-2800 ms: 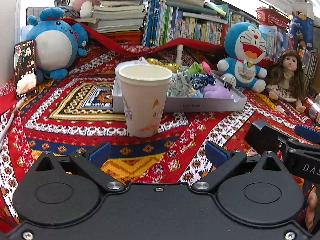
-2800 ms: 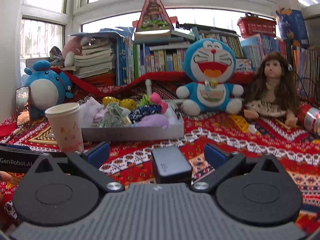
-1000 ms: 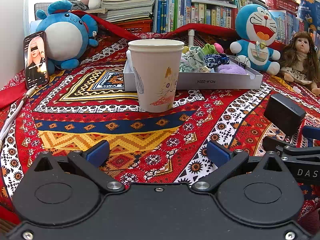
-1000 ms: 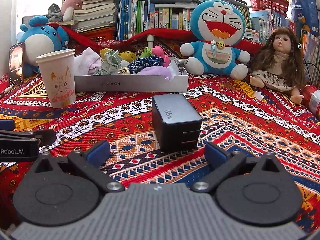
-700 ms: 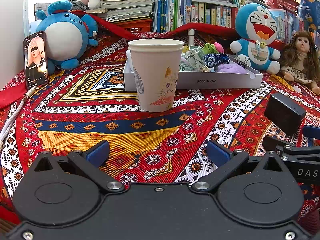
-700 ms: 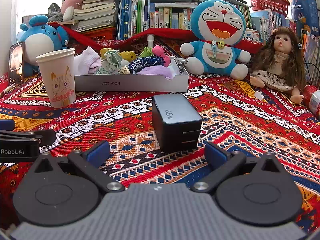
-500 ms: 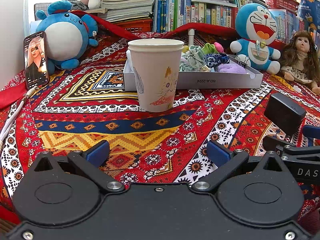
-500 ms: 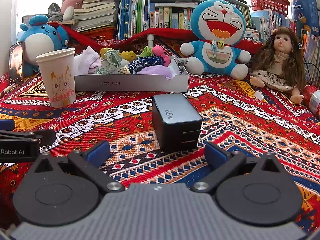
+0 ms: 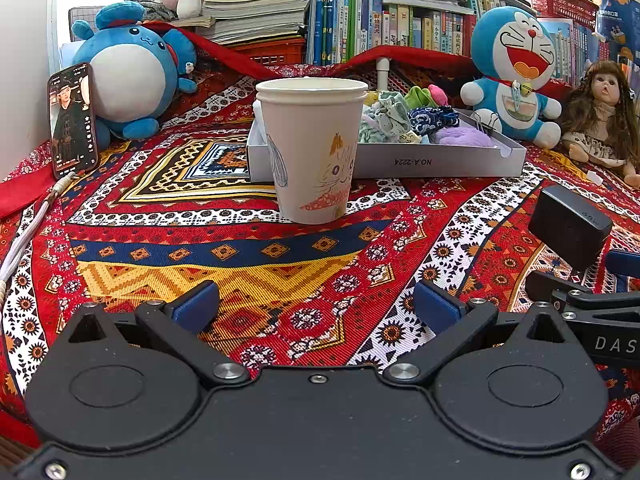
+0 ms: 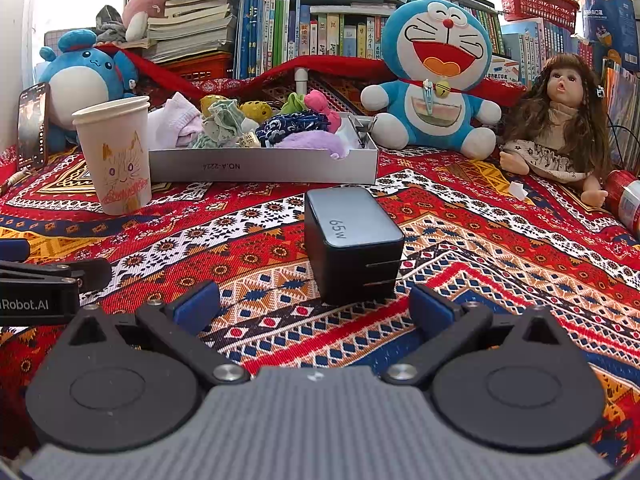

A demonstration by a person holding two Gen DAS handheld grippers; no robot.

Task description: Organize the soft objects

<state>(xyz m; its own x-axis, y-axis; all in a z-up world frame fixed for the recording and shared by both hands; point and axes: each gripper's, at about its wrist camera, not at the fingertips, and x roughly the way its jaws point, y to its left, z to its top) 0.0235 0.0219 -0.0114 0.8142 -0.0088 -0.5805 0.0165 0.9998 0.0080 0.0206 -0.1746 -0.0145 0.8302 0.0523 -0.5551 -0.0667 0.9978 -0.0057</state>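
A flat white box (image 10: 264, 168) holds several soft items: a white cloth (image 10: 176, 124), a green scrunchie (image 10: 220, 120), a navy scrunchie (image 10: 296, 126), a purple fluffy piece (image 10: 316, 142) and a pink one (image 10: 318, 104). The box also shows in the left wrist view (image 9: 440, 160). A paper cup (image 9: 314, 148) with a cat drawing stands in front of the box's left end. My left gripper (image 9: 316, 306) is open and empty, low over the cloth short of the cup. My right gripper (image 10: 314, 306) is open and empty just behind a black charger (image 10: 352, 244).
A patterned red cloth (image 9: 240, 256) covers the surface. A blue round plush (image 9: 128, 76) and a phone (image 9: 72, 120) stand at the left. A Doraemon plush (image 10: 436, 76), a doll (image 10: 560, 116) and a red can (image 10: 626, 200) are at the right. Books line the back.
Both grippers pulled back and lower since 2.8 s ago, so the cup and charger sit farther ahead. Over the last second nothing has moved.
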